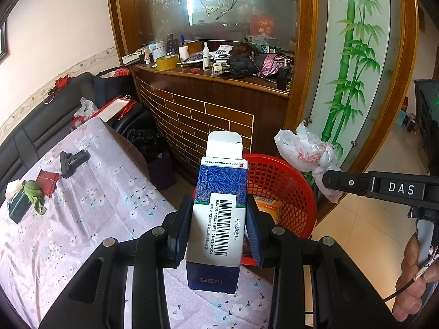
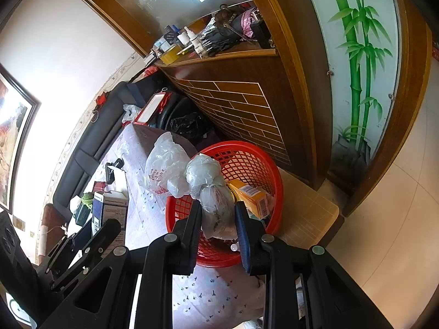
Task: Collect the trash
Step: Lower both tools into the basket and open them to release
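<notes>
Blue pads on your left gripper (image 1: 219, 219) pinch a white and blue carton (image 1: 219, 205) by its two narrow sides, the jaws closed only as far as the carton's width lets them. The carton stands upright between the fingers, its top flap open and its barcode side facing the camera, and it hangs at the edge of the flowered cloth (image 1: 82, 219), in front of the red basket (image 1: 285, 181). Your right gripper (image 2: 218, 219) has its jaws drawn in on a crumpled clear plastic bag (image 2: 203, 181); the pads squeeze the knotted lower part, and the looser upper part billows out above the fingers. That bag hangs over the near rim of the red basket, partly above the cloth. Inside the basket lies an orange box (image 2: 251, 196), tilted against the far side of the wall. In the left wrist view you can see the same bag at the tip of the right gripper, just beyond the basket, and your right hand (image 1: 411, 279) around its handle at the lower right edge.
</notes>
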Tool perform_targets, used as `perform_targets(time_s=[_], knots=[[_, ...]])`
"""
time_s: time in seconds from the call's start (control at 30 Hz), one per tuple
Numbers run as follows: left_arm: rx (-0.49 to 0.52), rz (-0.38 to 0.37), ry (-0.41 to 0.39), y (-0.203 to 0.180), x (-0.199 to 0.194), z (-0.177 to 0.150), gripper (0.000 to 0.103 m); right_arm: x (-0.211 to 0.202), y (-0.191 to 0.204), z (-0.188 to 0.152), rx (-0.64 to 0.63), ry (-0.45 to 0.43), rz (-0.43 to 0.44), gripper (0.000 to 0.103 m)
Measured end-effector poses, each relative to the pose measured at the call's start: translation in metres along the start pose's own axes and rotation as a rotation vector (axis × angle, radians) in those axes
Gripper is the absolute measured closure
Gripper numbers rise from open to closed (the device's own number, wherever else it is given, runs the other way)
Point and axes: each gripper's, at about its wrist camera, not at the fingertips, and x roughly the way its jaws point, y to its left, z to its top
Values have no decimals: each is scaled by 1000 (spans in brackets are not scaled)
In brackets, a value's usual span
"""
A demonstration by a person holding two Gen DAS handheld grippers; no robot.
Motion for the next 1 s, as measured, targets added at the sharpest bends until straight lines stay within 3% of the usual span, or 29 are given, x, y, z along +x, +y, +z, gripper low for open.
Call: perform_targets(time_s=[1.0], knots=[[-18,-27,73,4,38,6,67,27,-7,20,29,26,-4,75]])
